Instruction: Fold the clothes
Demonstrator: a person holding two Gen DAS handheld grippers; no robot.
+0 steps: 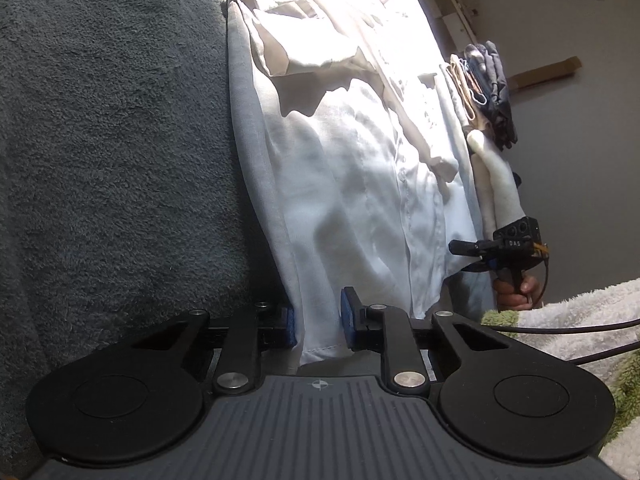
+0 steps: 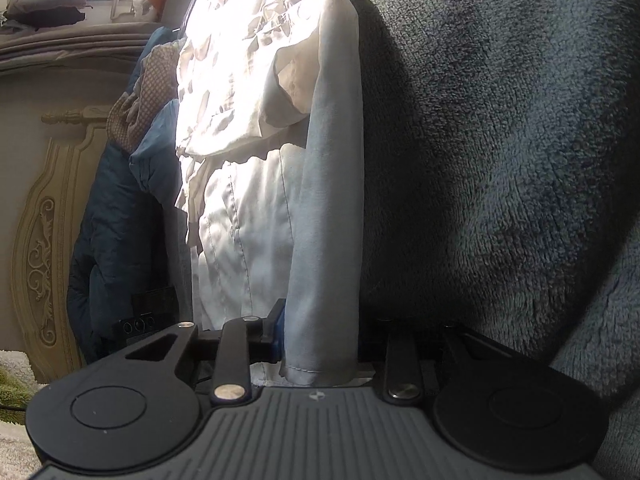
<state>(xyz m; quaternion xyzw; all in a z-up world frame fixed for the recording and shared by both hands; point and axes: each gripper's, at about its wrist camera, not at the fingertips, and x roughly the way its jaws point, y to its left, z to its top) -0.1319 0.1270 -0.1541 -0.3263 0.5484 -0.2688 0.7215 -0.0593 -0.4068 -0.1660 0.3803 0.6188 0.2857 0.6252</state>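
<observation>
A: Shirt (image 1: 360,184) position? White, buttoned, spread on the grey blanket (image 1: 112,140). Its long axis runs from the grippers toward 12 o'clock in both wrist views.

B: Left gripper (image 1: 318,326): hem corner sits between the blue pads (image 1: 347,316), jaws drawn close against the cloth; reads as clenched on the shirt. Right gripper (image 2: 320,340): a folded edge of the same shirt fills the gap, so it too looks to be gripping.

A: Which hand is nearer? Both are at the hem, one per corner. From the left view the right gripper shows at 3 o'clock, a hand (image 1: 514,292) on its handle.

B: Room: bare blanket lies at 9 o'clock from the left gripper, 3 o'clock from the right. Stacked clothes (image 1: 486,92) at 2 o'clock crowd that edge. Judgement: carry the hem toward 12 o'clock, along the axis.
</observation>
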